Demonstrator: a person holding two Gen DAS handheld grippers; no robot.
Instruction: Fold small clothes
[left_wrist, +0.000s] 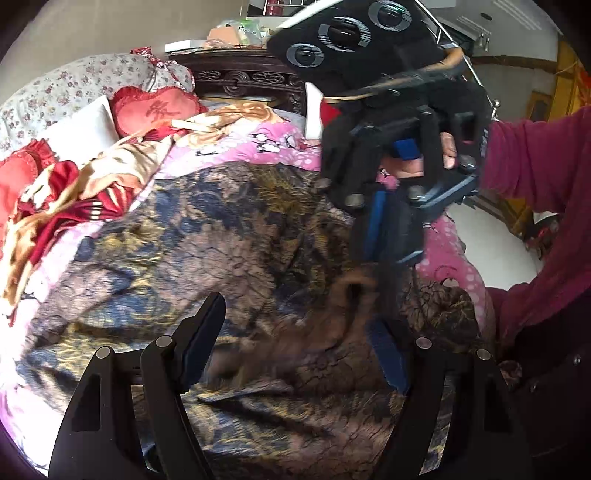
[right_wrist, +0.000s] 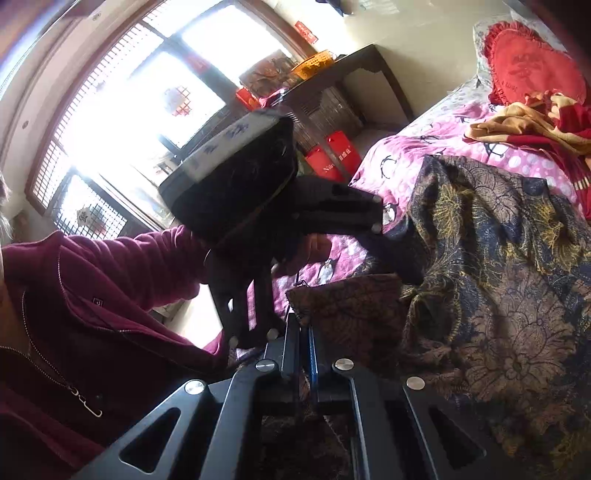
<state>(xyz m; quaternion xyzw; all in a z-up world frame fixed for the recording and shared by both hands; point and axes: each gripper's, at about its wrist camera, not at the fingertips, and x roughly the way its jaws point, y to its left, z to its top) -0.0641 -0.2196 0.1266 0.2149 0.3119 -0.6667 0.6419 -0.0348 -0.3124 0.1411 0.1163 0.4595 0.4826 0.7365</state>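
Observation:
A dark garment (left_wrist: 229, 236) with a blue, brown and gold flower print lies spread on the bed. My left gripper (left_wrist: 295, 314) hovers over its near part, open wide, with nothing between the fingers. In the left wrist view my right gripper (left_wrist: 376, 254) comes in from the upper right in a hand with a maroon sleeve, pointing down, and a blurred bit of the cloth is raised under its tips. Its own view shows the right gripper (right_wrist: 299, 321) shut on the garment's (right_wrist: 498, 280) near edge, which is lifted into a fold. The left tool's black housing (right_wrist: 236, 199) hangs just beyond it.
The bed has a pink penguin sheet (left_wrist: 280, 144). A red and gold blanket (left_wrist: 74, 184), red heart cushions (left_wrist: 155, 110) and a flowered pillow (left_wrist: 74, 85) lie toward the carved headboard (left_wrist: 243, 79). Beside the bed stand a dark wooden table (right_wrist: 332, 85), red bags (right_wrist: 332, 155) and a bright window (right_wrist: 147, 92).

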